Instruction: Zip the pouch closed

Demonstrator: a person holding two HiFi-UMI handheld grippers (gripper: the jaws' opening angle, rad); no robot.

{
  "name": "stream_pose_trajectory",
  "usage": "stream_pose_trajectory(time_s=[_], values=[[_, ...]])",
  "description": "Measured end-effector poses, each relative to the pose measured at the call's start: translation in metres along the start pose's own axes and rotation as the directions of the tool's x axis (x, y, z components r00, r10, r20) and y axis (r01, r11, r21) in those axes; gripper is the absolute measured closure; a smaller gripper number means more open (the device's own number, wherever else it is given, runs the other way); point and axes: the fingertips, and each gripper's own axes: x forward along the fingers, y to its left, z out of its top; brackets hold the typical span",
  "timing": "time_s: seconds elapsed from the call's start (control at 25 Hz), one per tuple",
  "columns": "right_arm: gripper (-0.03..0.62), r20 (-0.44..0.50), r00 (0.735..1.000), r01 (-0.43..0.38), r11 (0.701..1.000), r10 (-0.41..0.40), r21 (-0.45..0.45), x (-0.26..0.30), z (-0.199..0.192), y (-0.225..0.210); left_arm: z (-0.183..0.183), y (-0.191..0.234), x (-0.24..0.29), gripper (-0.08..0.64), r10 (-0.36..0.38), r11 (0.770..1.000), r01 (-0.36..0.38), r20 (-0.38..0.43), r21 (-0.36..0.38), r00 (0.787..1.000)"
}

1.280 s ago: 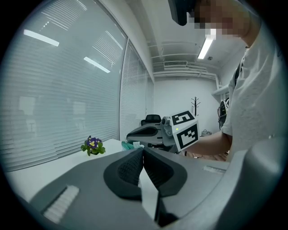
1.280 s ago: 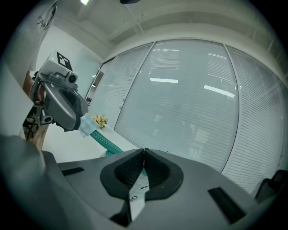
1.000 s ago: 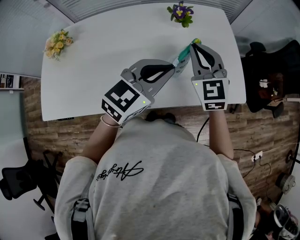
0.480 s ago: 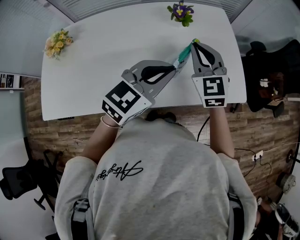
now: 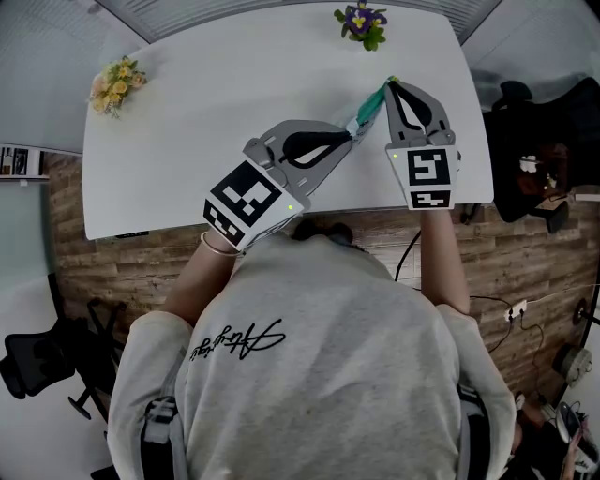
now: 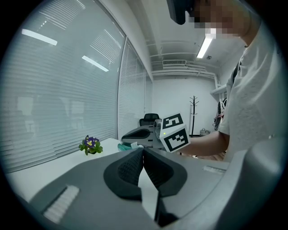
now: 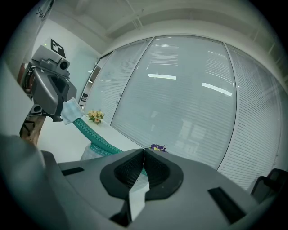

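The pouch point(image 5: 373, 101) is a slim teal and pale bag hanging stretched between both grippers above the white table's point(image 5: 216, 112) right side. My left gripper point(image 5: 351, 132) is shut on its near pale end, and pale fabric shows between the jaws in the left gripper view point(image 6: 143, 149). My right gripper point(image 5: 391, 84) is shut on the far end; a pale strip sits between its jaws point(image 7: 143, 150). The teal zip band point(image 7: 90, 134) runs from there back to the left gripper point(image 7: 60, 117). Whether the right jaws hold the pull tab I cannot tell.
Yellow flowers point(image 5: 115, 86) stand at the table's far left corner and purple flowers point(image 5: 362, 25) at the far edge behind the pouch. A black chair point(image 5: 525, 141) stands off the table's right side. The table's front edge lies just under the grippers.
The right gripper has crept slightly toward the table's far side with its end of the pouch. The left gripper has stayed in place. Both stay shut.
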Motion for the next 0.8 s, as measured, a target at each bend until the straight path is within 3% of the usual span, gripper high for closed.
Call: stream_pose_trajectory(time_s=[0.8], values=[[0.584,-0.038,0.998,0.040,0.999,-0.040,-0.006,0.003,-0.018,-0.013,0.001,-0.007,-0.001,0.558,-0.010,1.000,0.010,0.000,-0.006,1.000]])
